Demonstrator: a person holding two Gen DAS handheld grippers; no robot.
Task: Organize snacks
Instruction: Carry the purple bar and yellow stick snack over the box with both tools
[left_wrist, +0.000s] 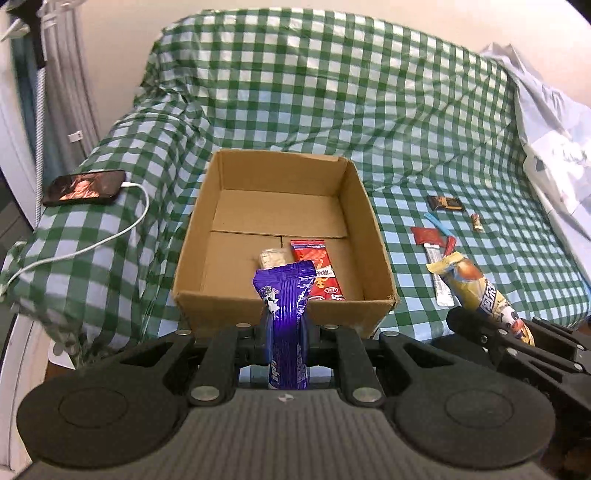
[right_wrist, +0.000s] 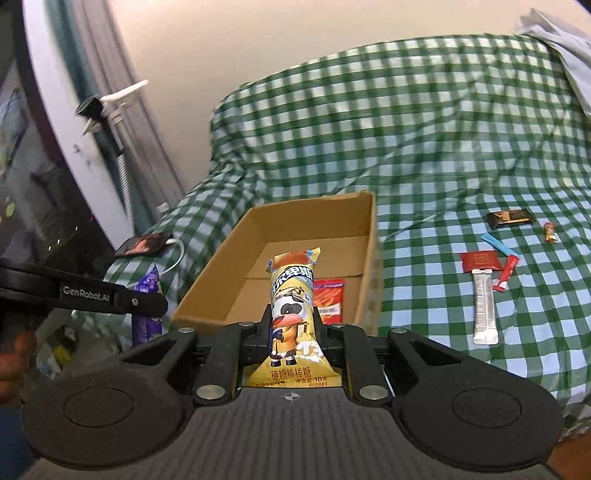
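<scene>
Your left gripper (left_wrist: 286, 325) is clamped on the purple pack (left_wrist: 286, 314). Its long axis runs along the fingers, straight up the middle of the left wrist frame; the top end flares above the near wall of the box (left_wrist: 280, 317), the lower end reaches back toward the camera. The fingers pinch it from both sides at about mid-length.

Your right gripper (right_wrist: 291, 325) is clamped on the yellow pack (right_wrist: 293, 314). Long axis also along the fingers, crimped end up at frame centre, wide printed end low between the linkages. In the left wrist view the same pack shows at lower right, tilted, upper end leaning left.

The box sits open on the checked cloth (left_wrist: 332, 92), frame centre in both views, just beyond both sets of tips. Inside, near the front wall: a red pack (left_wrist: 317, 269) lying lengthwise away from you, and a pale pack (left_wrist: 271, 256) touching its left edge.

Right of the box, on the cloth, well apart from your grippers: a white stick (right_wrist: 484, 306), a red sachet (right_wrist: 481, 261), a blue stick (right_wrist: 496, 243), a dark bar (right_wrist: 509, 218), a small candy (right_wrist: 550, 232).

Left edge: a phone (left_wrist: 85, 187) on a white cable (left_wrist: 110, 236).
</scene>
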